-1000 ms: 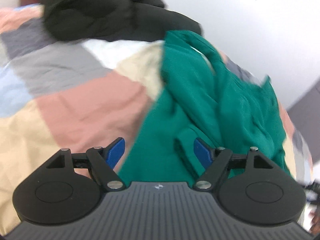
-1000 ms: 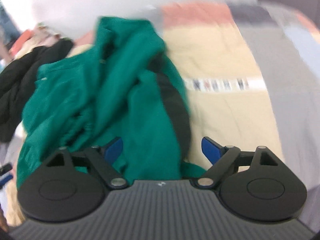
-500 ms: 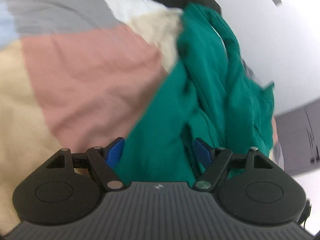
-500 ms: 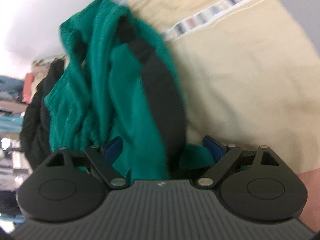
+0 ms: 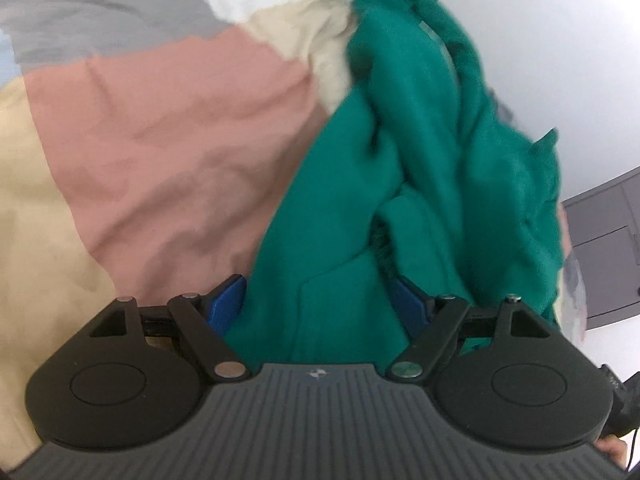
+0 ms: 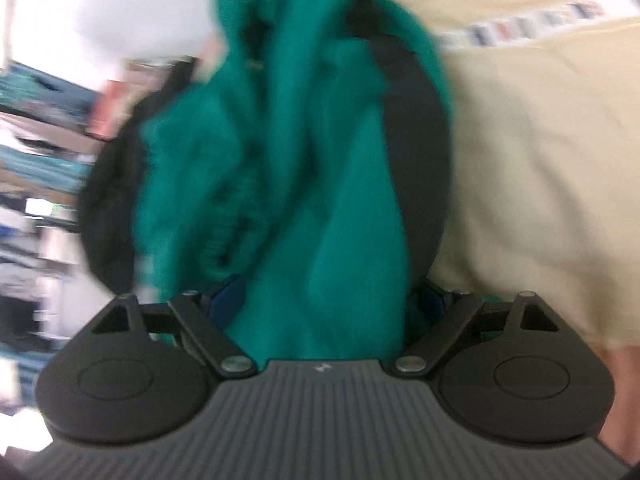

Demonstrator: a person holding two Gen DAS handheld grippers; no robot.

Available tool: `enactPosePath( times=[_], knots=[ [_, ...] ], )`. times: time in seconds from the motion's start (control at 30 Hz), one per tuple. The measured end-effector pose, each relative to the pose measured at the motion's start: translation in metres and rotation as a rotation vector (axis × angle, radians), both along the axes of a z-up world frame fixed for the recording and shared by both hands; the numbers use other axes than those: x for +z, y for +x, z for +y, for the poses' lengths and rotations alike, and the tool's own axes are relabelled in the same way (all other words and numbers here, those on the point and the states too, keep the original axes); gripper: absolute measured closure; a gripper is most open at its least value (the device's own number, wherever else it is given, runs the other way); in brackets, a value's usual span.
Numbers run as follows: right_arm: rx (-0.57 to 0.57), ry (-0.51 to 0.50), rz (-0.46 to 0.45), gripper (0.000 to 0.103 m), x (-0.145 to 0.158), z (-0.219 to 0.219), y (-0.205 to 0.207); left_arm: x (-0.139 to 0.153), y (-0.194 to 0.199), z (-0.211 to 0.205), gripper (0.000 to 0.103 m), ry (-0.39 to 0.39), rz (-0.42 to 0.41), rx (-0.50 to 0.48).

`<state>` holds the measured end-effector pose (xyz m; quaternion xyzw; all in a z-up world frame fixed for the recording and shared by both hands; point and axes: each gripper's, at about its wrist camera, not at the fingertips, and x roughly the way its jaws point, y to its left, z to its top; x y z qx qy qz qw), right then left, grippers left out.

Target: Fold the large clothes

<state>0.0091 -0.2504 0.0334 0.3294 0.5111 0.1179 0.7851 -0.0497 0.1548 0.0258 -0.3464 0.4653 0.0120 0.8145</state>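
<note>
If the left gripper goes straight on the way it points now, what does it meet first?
The green jacket: its fabric already lies between the wide-set jaws of the left gripper and bunches up ahead. The patchwork bedspread probably lies beneath it.

A bunched green garment (image 5: 420,184) with a dark lining drapes across the patchwork bedspread (image 5: 180,128).

Green garment (image 5: 420,184) (bunched) on patchwork bedspread (image 5: 180,120)
</note>
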Motion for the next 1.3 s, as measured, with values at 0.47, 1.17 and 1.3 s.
enactPosePath(
  times=[0.47, 1.17, 1.3],
  knots=[
    [0.156, 0.024, -0.065, 0.014, 0.008, 0.023, -0.001, 0.008, -0.005, -0.016, 0.02, -0.106, -0.056, -0.133],
    [0.147, 0.278, -0.353, 0.083, 0.059, 0.008, -0.048, 0.049, -0.032, 0.013, 0.091, -0.262, -0.179, -0.106],
    [0.142, 0.384, -0.429, 0.083, 0.08, -0.01, -0.068, 0.076, -0.046, 0.025, 0.091, -0.283, -0.234, -0.067]
  ],
)
